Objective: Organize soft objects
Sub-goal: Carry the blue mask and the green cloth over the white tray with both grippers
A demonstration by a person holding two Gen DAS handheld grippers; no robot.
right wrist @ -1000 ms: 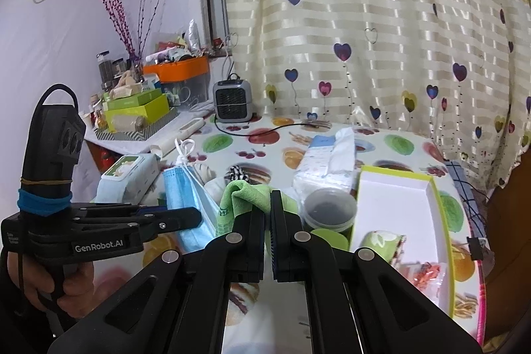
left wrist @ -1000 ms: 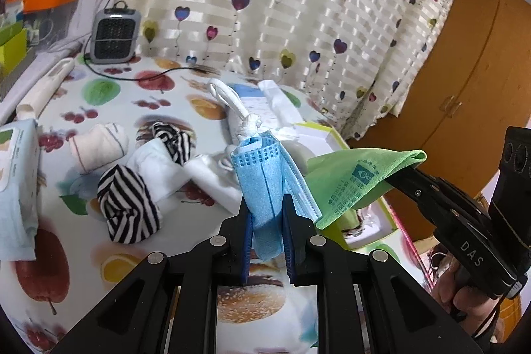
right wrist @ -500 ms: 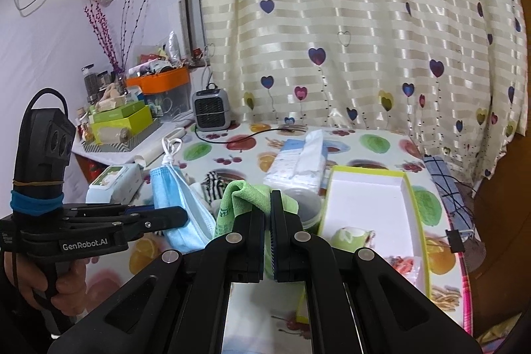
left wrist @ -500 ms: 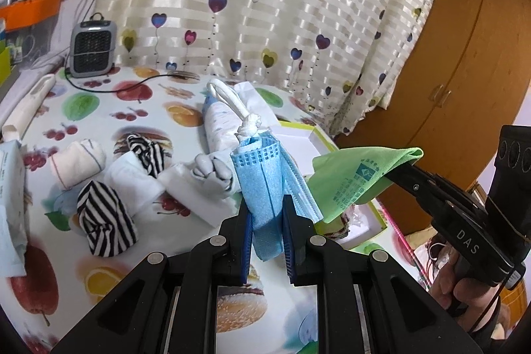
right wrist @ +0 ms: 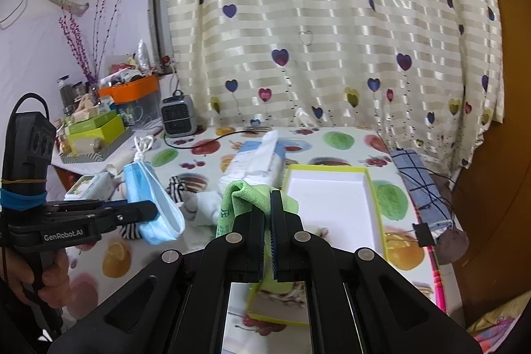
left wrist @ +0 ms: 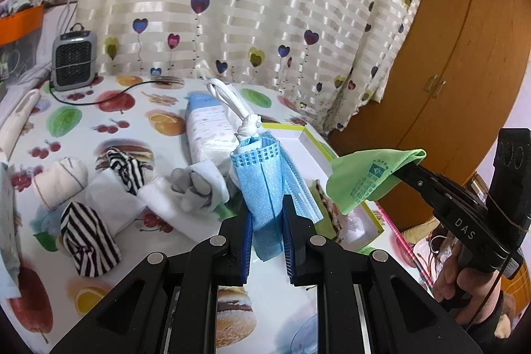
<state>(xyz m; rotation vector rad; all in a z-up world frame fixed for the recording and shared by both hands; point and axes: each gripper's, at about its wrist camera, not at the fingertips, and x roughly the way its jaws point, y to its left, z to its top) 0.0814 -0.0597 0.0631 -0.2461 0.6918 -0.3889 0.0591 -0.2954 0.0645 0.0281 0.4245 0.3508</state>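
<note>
My left tool (left wrist: pixel 265 223) pinches the mask (left wrist: pixel 265 178); my right tool (right wrist: pixel 268 218) pinches the cloth (right wrist: pixel 244 198); both held above the surface (left wrist: pixel 132 121), apart, probably for separate placing in the box (right wrist: pixel 332 198).

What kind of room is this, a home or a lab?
Most likely a lived-in home room: a heart-print curtain, a fruit-print tablecloth, a wooden wardrobe and a cluttered shelf with household odds and ends.

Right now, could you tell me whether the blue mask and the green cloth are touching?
Apart: the right wrist view shows white socks between the blue mask and the green cloth.
</note>
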